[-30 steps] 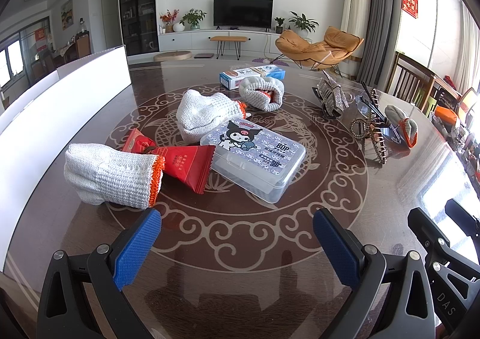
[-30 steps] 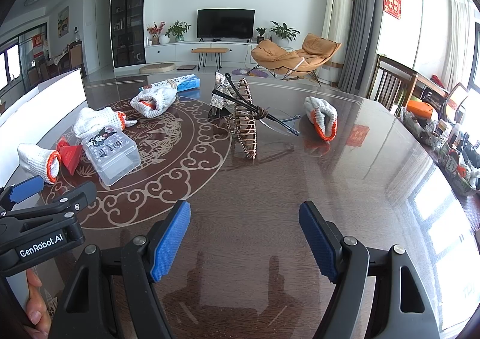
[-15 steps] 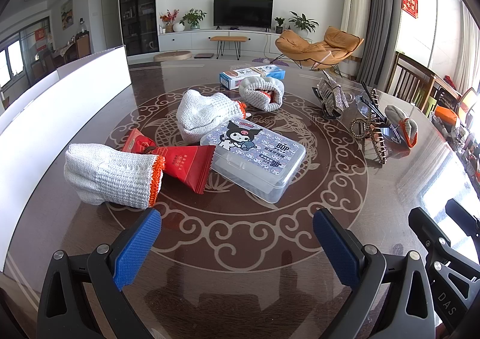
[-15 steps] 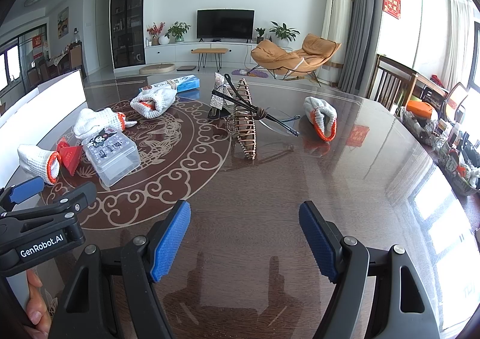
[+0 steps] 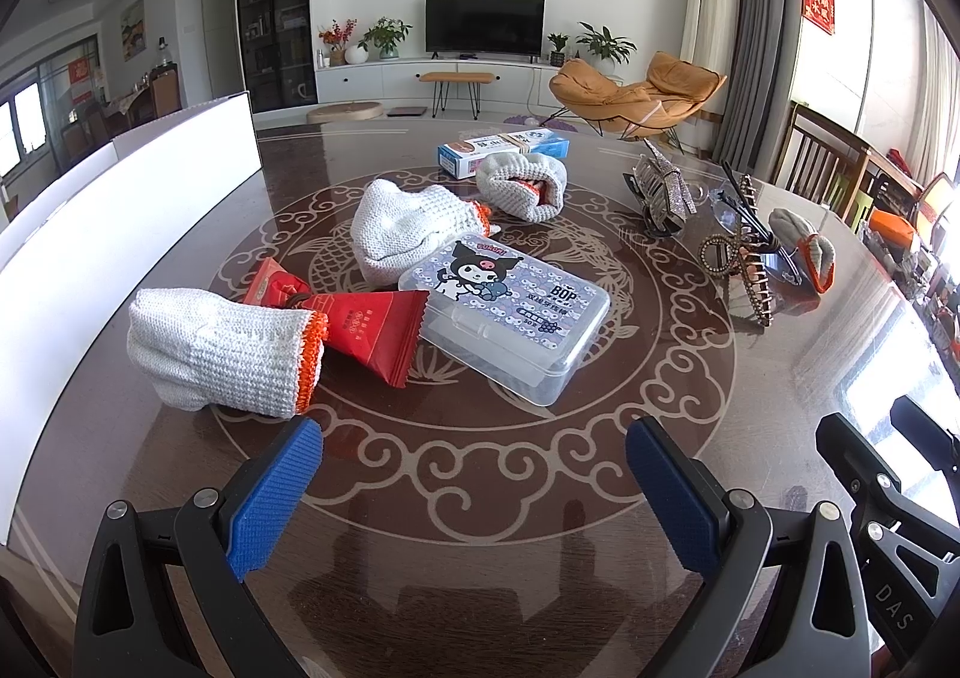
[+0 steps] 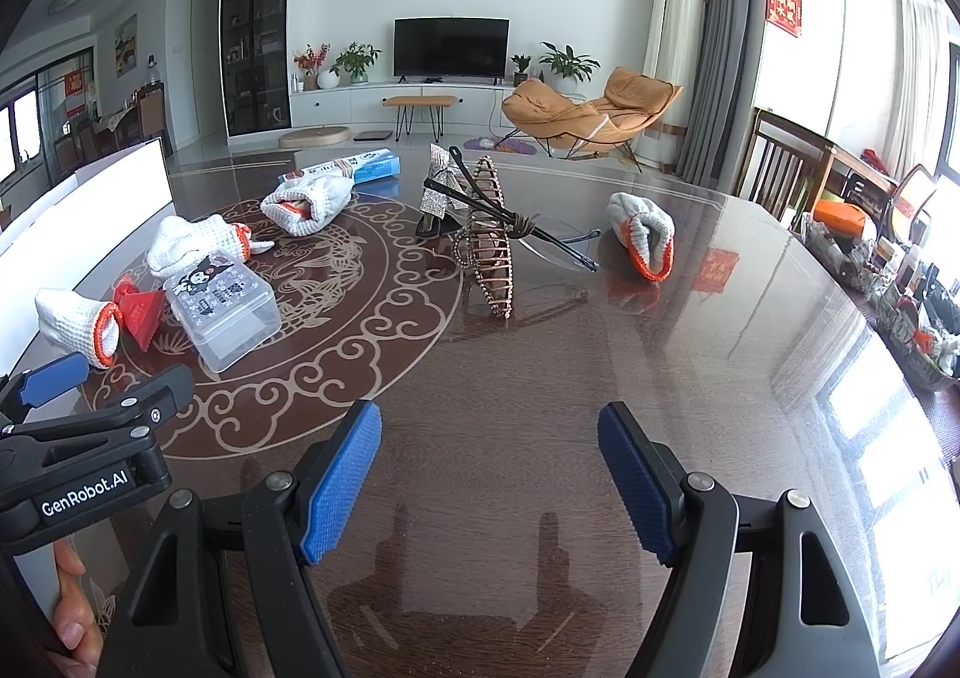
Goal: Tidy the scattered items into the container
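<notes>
Scattered items lie on a dark round table (image 5: 480, 474). Nearest my left gripper (image 5: 474, 489), which is open and empty, are a rolled white glove (image 5: 222, 357), a red packet (image 5: 366, 333) and a clear cartoon-printed plastic box (image 5: 504, 312). Two more white gloves (image 5: 408, 231) (image 5: 522, 186) and a blue-white carton (image 5: 501, 150) lie farther back. The white container wall (image 5: 126, 216) runs along the left. My right gripper (image 6: 489, 483) is open and empty, well short of the hair claws (image 6: 489, 252), glasses (image 6: 558, 243) and a grey glove (image 6: 642, 234).
A second glittery hair claw (image 5: 663, 192) stands at mid right. A basket of small items (image 6: 900, 300) sits at the table's right edge, with wooden chairs (image 6: 786, 168) behind it. A hand (image 6: 72, 612) holds the left gripper's body (image 6: 78, 456).
</notes>
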Motion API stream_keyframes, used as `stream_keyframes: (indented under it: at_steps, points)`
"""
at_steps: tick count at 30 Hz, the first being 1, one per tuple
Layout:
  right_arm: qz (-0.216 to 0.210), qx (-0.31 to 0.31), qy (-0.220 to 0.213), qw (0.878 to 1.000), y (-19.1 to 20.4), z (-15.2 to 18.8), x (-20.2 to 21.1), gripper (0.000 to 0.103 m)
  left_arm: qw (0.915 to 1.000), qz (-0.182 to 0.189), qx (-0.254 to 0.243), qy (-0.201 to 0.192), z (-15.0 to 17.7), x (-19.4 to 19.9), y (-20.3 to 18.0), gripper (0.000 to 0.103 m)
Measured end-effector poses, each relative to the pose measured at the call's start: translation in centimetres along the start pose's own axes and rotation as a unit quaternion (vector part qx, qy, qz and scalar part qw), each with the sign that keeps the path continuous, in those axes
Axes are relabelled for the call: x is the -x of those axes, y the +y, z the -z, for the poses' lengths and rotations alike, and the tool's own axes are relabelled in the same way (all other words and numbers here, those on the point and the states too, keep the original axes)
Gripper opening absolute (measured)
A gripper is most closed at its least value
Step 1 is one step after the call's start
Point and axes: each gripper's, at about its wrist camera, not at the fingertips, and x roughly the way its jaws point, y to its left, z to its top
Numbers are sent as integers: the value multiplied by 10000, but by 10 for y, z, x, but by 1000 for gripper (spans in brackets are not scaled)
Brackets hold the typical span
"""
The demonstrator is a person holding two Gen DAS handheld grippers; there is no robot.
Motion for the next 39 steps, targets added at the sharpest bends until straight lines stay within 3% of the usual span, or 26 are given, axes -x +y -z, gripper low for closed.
stream_keyframes:
  at_steps: [39]
  points:
    - [7, -44, 76, 10000, -1, 1, -2, 76, 9999, 90, -80, 8, 0, 0, 0, 103]
